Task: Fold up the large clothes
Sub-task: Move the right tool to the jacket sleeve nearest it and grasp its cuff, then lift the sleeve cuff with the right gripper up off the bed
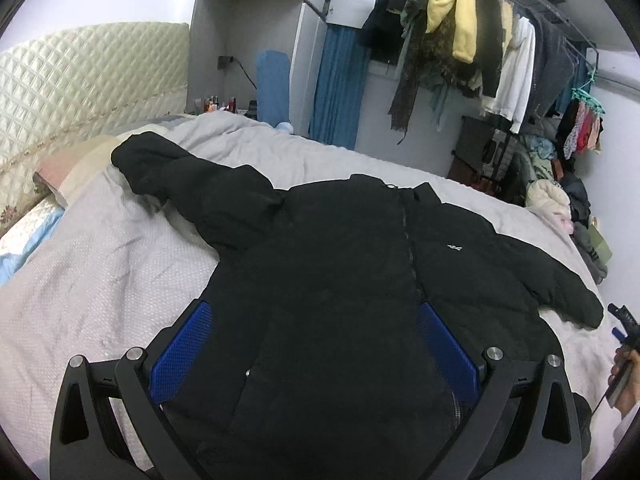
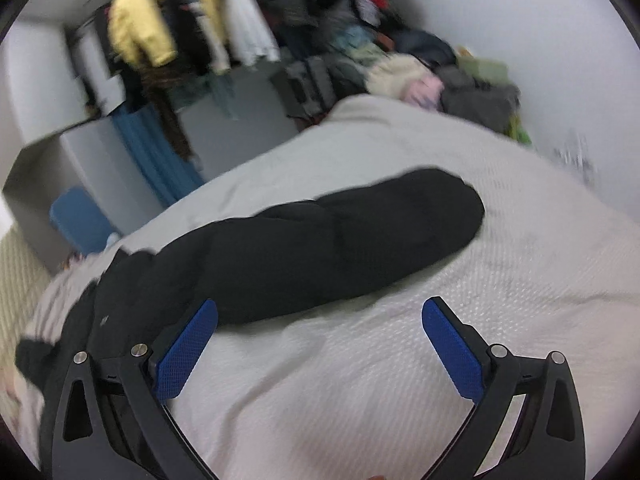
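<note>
Hovering low over the bed [image 1: 80,280], the left tool [image 1: 316,344] had its blue pads spread wide, released, with the hem of the black jacket [image 1: 340,260] lying between and under them; whether the pads touched the cloth could not be told. The jacket lay flat on the grey cover, front up, zip running up the middle, one sleeve [image 1: 172,172] stretched toward the quilted headboard [image 1: 88,76] and the other toward the bed's far edge. The right tool [image 2: 320,344] was released too, its pads apart over bare cover, with the jacket sleeve [image 2: 340,236] just beyond its left pad; this view was blurred. At the right edge of the left view, a hand [image 1: 622,384] held the other tool. Farther off hung a yellow coat [image 1: 452,12] among clothes on a rail, with a blue curtain [image 1: 340,88] beside them.
</note>
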A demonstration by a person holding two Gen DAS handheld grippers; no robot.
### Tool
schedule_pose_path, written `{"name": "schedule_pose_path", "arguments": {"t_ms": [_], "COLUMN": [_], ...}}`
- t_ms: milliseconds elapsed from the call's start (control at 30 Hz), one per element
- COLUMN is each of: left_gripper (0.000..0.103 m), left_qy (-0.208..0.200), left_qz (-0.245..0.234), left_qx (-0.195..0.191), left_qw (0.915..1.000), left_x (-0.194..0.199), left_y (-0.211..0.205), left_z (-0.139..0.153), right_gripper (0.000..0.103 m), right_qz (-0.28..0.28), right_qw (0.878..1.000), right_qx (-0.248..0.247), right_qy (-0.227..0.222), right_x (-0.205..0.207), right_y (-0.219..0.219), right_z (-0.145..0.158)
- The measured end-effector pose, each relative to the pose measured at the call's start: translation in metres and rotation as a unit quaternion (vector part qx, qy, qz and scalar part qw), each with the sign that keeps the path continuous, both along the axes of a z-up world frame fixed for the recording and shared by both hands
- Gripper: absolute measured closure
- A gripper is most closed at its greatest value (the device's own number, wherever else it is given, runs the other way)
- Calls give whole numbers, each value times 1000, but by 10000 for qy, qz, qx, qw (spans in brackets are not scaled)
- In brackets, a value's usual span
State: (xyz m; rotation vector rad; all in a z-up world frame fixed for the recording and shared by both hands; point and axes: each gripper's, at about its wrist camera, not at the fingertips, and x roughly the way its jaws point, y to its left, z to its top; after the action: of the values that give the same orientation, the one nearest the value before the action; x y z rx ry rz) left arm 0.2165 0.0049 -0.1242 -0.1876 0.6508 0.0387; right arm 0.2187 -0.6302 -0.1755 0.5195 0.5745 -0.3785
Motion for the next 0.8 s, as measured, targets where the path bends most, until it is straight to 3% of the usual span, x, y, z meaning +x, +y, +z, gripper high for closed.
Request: {"name": "schedule_pose_path", "arguments": {"t_ms": [133,233,300,400,533,700,800], "left_gripper": [0,0,0,0,0,0,0], "left_qy": [38,122,158,235,199,188,197], "left_qz": [16,-10,-21,-19,112,187,158], "left_qx": [48,-28,98,220,400,639,795], "left_qw": [10000,9999,9998,9995,9989,9976,9965], "left_x": [7,11,15,26,34,42,47], "left_y": [-8,-17,-27,-40,-50,-63,-70], "left_z": [-6,-15,-20,-27,-35,-43,-47], "right_gripper": [2,9,11,11,11,15,31], "right_qz": [-358,-600,-826,-1030,-1109,-1202,-1267], "right_qw": [9962,9867,9811,9781,9810,9781,9775], "right_qx": [753,1450,1644,1599,1122,1058,1028], "right_qy": [-235,-427,-592,-851,-1126,-1330,-1334], "right_x": [9,15,17,20,29,45,56], "right_y": [-43,-72,-89,-104,-113,-132,-141], "right_z": [-35,-67,-82,-90,-82,-88,-88]}}
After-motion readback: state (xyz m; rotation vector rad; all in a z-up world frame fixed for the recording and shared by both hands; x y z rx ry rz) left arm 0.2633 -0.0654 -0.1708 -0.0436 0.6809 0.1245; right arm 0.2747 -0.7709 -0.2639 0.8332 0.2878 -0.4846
